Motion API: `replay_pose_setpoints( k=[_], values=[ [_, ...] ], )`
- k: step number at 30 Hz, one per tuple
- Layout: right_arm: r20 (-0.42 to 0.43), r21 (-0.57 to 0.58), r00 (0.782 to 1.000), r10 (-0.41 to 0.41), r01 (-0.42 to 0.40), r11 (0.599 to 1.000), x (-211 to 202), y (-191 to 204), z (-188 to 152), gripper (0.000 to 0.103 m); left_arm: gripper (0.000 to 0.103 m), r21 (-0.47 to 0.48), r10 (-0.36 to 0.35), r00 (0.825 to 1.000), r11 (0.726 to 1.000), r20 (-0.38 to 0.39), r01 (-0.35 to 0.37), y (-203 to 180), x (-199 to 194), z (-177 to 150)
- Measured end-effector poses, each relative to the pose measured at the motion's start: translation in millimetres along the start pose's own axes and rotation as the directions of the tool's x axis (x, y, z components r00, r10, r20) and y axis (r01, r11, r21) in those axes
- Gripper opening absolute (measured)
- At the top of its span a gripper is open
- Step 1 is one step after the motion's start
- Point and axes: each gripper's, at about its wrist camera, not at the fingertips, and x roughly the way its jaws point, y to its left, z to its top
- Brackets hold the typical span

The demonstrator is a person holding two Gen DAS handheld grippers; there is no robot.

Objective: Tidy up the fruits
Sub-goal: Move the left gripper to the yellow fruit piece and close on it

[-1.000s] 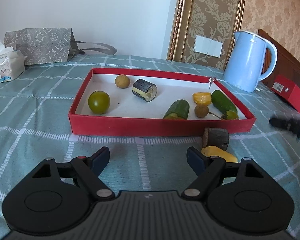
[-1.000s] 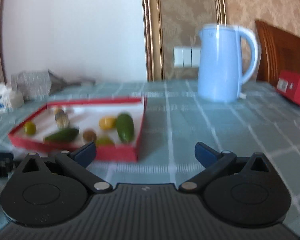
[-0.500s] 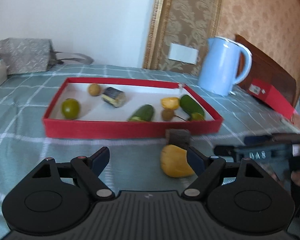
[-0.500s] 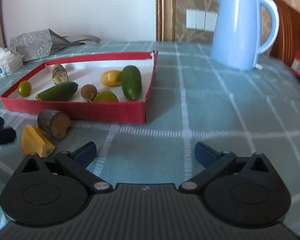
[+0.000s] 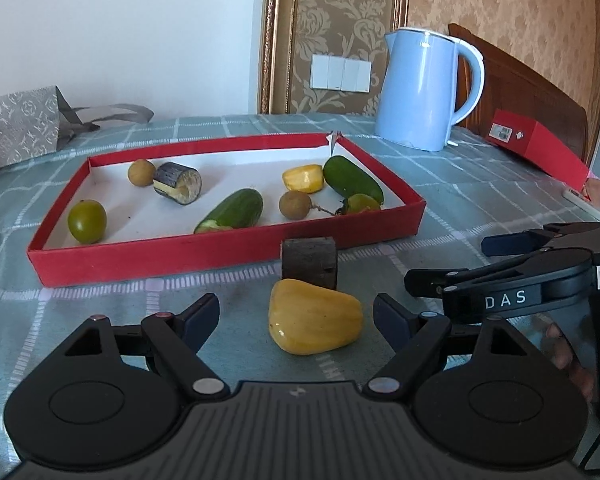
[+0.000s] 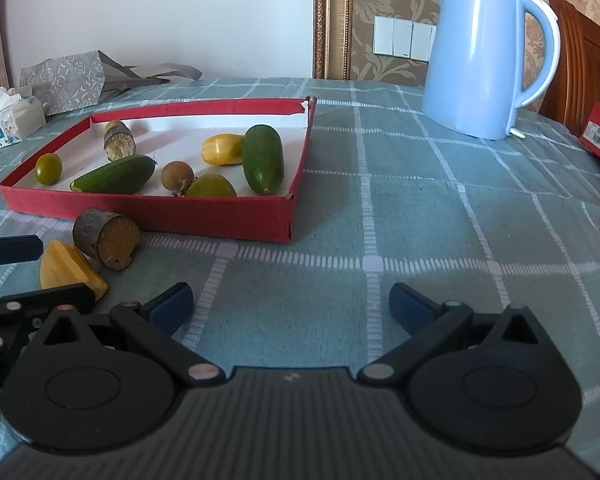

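A red tray [image 5: 204,249] [image 6: 204,216] holds several fruits and cut pieces: a green round fruit [image 5: 87,221], two cucumber pieces [image 5: 236,210], two brown longans and a yellow piece. In front of it on the cloth lie a yellow jackfruit piece [image 5: 314,316] [image 6: 70,270] and a dark sugarcane stub [image 5: 309,257] [image 6: 106,238]. My left gripper [image 5: 296,316] is open, with the yellow piece lying between its fingers. My right gripper [image 6: 290,304] is open and empty over bare cloth, to the right of both loose pieces; it also shows in the left wrist view [image 5: 460,264].
A light blue kettle [image 5: 428,88] [image 6: 488,56] stands behind the tray on the right. A red box [image 5: 540,148] lies at the far right edge. A grey patterned bag [image 6: 72,80] and a tissue pack [image 6: 10,118] sit at the back left.
My left gripper has swung right and closer, so the yellow piece now lies between its fingers. My right gripper has come down beside it on the right.
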Motion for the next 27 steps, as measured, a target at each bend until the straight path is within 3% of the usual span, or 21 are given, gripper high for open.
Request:
replay_pose_setpoints(
  k=[5,14,15,17,19,27],
  values=[
    [0.0,0.0,1.0,0.003,-0.003,1.0,0.1,0.0,0.0,0.103,0.084,0.008,0.004,1.0,1.0,-0.014,-0.004,-2.0,4.9,1.2],
    [0.015,0.034,0.999,0.03,-0.031,0.999,-1.4,-6.5,-0.5,0.103,0.079,0.036,-0.058,0.998,0.998,-0.04,0.06,-3.2,8.6,0.9],
    [0.014,0.032,0.999,0.029,-0.029,0.999,-1.5,-6.5,-0.5,0.103,0.078,0.04,-0.056,0.998,0.998,-0.04,0.057,-3.8,8.8,0.9],
    [0.009,0.021,1.0,0.019,-0.019,1.0,-1.0,-5.0,-0.3,0.103,0.06,0.056,-0.047,0.998,0.997,-0.037,0.049,-5.7,8.5,0.7],
    [0.007,0.014,1.0,0.014,-0.014,1.0,-1.0,-3.9,-0.5,0.103,0.052,0.07,-0.045,0.998,0.996,-0.034,0.047,-7.2,7.9,0.6],
    [0.005,0.009,1.0,0.009,-0.009,1.0,-0.8,-1.6,-0.6,0.103,0.051,0.055,-0.027,0.999,0.998,-0.026,0.028,-5.5,7.5,0.9]
  ],
)
